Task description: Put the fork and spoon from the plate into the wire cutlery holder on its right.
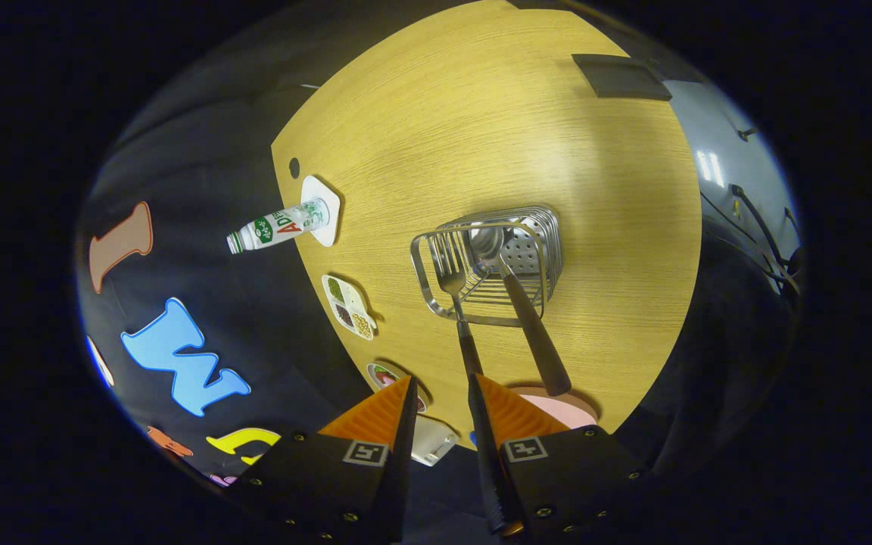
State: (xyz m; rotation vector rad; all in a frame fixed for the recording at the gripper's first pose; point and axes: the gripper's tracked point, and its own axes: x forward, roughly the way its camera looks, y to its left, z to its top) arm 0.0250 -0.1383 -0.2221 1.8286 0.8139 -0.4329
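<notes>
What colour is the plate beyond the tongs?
Pink plate, seen in the gripper view.

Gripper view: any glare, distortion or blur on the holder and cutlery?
Gripper view: fisheye bows the table edges; soft glare patch on the wood beyond the holder; holder, spoon and fork read sharp; gripper fingers apart, fork handle running along one.

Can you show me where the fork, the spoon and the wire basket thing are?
fork (452, 278): gripper view, on its tines, inside the holder.
spoon (534, 333): gripper view, on its dark handle.
wire cutlery holder (422, 284): gripper view, on its near rim.
</notes>
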